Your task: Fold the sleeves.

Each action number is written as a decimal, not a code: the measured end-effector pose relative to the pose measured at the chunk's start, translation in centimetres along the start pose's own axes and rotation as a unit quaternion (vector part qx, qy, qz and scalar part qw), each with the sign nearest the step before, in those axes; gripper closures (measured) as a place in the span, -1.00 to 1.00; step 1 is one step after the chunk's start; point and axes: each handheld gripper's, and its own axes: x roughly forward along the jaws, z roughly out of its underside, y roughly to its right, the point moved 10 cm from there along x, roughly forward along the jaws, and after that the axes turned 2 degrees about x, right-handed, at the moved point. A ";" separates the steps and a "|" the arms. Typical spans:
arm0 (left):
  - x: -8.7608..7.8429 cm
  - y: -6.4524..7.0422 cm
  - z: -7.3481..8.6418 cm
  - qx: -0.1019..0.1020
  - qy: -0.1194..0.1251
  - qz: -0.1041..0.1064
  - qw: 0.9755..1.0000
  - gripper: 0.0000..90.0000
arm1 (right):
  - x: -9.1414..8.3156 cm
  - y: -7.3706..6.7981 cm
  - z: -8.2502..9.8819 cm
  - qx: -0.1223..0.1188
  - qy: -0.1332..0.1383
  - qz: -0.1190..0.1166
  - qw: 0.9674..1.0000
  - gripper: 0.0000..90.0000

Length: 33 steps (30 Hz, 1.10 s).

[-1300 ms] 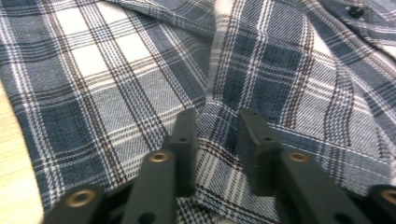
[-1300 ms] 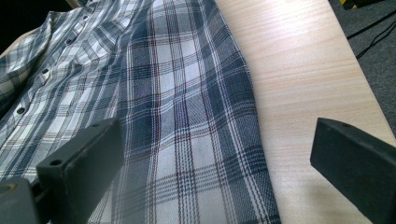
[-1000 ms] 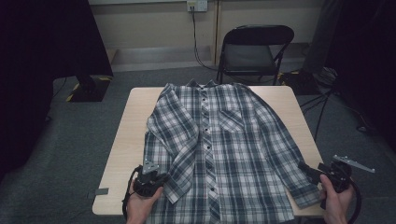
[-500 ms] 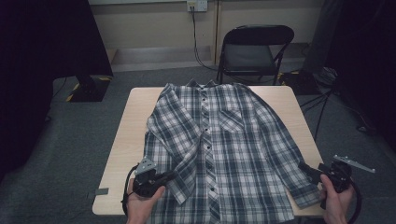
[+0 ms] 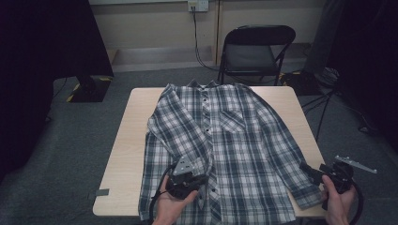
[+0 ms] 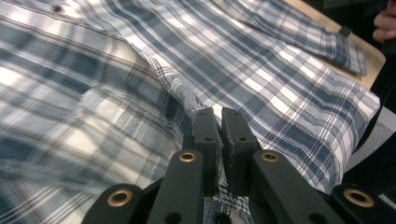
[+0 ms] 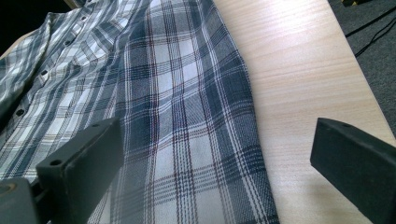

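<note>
Covering most of the pale wooden table (image 5: 122, 159), the plaid shirt (image 5: 234, 154) lies flat and buttoned, collar toward twelve o'clock in the high view, hem hanging just over the near edge at six. Its left sleeve is folded inward across the front panel, and the left gripper (image 5: 202, 179) sits at the end of that fold, at about seven o'clock, held in a hand (image 5: 171, 206) that comes in from the bottom edge. In the left gripper view its jaws stand clamped together on a pinch of the plaid cloth, which rises in a small ridge ahead of them. At four o'clock the right gripper (image 5: 307, 169) rests by the cuff of the other sleeve (image 5: 307, 197), its jaws spread wide with nothing between the pads (in the right gripper view the sleeve and bare tabletop pass under the gap).

Grey carpet (image 5: 70, 154) surrounds the table. A black folding chair (image 5: 256, 51) stands beyond the far edge at twelve, and a cable (image 5: 197, 42) drops from a wall outlet (image 5: 197, 5). Bare wood is open along the nine o'clock side and at the two o'clock corner.
</note>
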 end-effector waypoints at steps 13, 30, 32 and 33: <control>-0.7 -0.7 -0.1 -0.047 0.046 0.061 0.996 -0.45 | 0.0 0.0 0.0 0.001 0.000 -0.002 1.000 -0.96; 1.3 -4.5 4.9 -0.063 -0.051 -0.081 0.993 0.39 | 0.0 -0.1 0.0 0.002 0.001 -0.004 1.000 -0.96; 1.6 -4.4 5.1 -0.032 -0.061 -0.102 0.992 0.69 | 0.0 0.0 0.0 0.002 0.001 -0.004 1.000 -0.96; 1.6 -4.3 5.1 -0.029 -0.064 -0.098 0.993 0.79 | 0.0 0.0 -0.1 0.002 0.001 -0.004 1.000 -0.96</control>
